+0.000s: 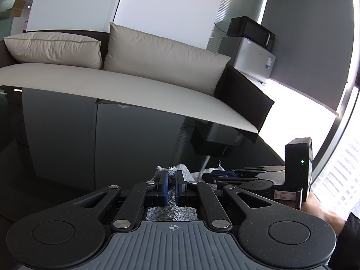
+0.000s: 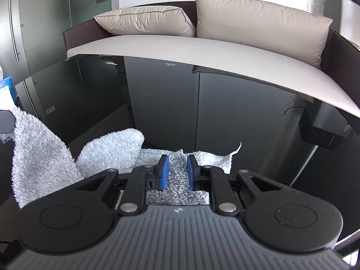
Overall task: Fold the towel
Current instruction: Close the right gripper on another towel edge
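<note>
A light grey fluffy towel (image 2: 112,150) lies crumpled on a black glossy table (image 2: 225,117). My left gripper (image 1: 172,174) is shut on a fold of the towel (image 1: 172,199), pinched between its blue pads. In the right wrist view that held part rises as a flap at the far left (image 2: 33,153). My right gripper (image 2: 177,159) is open, its blue pads either side of the towel lying beneath, not gripping it. The right gripper also shows in the left wrist view (image 1: 211,176) at the right, low over the towel.
A beige sofa (image 2: 202,45) with two cushions stands behind the table's far edge. A black microwave (image 1: 250,31) sits on a grey appliance at the right. A blue packet (image 2: 7,87) is at the table's left edge. Bright window at right.
</note>
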The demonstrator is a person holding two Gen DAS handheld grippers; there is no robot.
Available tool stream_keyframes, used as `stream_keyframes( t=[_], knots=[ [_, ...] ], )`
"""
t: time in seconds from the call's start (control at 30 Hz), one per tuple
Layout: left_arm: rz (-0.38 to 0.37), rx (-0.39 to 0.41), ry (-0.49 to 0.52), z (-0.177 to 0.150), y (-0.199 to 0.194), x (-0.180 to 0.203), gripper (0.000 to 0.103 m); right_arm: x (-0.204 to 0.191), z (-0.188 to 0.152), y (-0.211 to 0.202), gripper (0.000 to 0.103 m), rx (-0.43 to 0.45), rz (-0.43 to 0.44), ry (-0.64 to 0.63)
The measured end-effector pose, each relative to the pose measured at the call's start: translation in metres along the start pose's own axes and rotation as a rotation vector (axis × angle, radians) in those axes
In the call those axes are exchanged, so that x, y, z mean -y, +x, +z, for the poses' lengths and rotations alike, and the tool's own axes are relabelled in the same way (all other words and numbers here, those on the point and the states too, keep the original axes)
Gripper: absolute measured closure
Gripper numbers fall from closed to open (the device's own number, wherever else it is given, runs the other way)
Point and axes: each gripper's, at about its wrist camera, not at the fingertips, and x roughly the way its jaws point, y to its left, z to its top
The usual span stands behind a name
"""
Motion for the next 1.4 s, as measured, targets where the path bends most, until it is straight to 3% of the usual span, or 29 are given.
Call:
stream_keyframes(
  t=[0.17,0.3,0.53,0.57,0.63,0.67,0.7,0.8,0.83,0.9,1.03,1.17,1.4],
  knots=[
    [0.0,-0.003,0.003,0.005,0.0,-0.001,0.098,0.001,-0.001,-0.002,0.086,-0.004,0.015,-0.004],
    [0.003,-0.001,0.0,0.005,0.0,-0.002,0.098,-0.003,0.001,-0.005,0.099,0.003,0.015,-0.03],
    [0.004,-0.003,0.006,0.004,0.002,0.0,0.098,-0.003,0.003,-0.009,0.102,0.016,0.03,-0.018],
    [0.004,-0.004,0.006,0.004,0.002,0.0,0.098,-0.003,0.003,-0.009,0.099,0.012,0.028,-0.011],
    [0.003,-0.006,0.007,0.004,0.003,0.0,0.098,-0.003,0.002,-0.008,0.081,0.002,0.032,-0.005],
    [0.003,-0.008,0.007,0.004,0.003,-0.001,0.098,-0.003,0.002,-0.009,0.058,0.007,0.027,-0.002],
    [0.003,-0.008,0.007,0.004,0.004,0.0,0.098,-0.003,0.002,-0.01,0.05,0.019,-0.002,0.007],
    [0.003,-0.009,0.008,0.003,0.004,0.0,0.098,-0.003,0.001,-0.011,0.051,0.026,0.03,-0.003],
    [0.003,-0.009,0.008,0.003,0.004,0.0,0.098,-0.004,0.0,-0.01,0.052,0.027,0.026,-0.018],
    [0.003,-0.009,0.008,0.002,0.003,0.0,0.097,-0.007,-0.002,-0.009,0.069,0.02,0.018,-0.045],
    [0.003,-0.01,0.009,0.002,0.003,0.0,0.097,-0.01,-0.005,-0.007,0.082,0.004,0.028,-0.068],
    [0.003,-0.014,0.011,0.001,0.004,0.001,0.097,-0.009,-0.005,-0.007,0.101,0.001,0.031,-0.06],
    [0.004,-0.014,0.011,0.001,0.004,0.001,0.097,-0.009,-0.003,-0.012,0.103,0.015,0.023,-0.049]
  ],
)
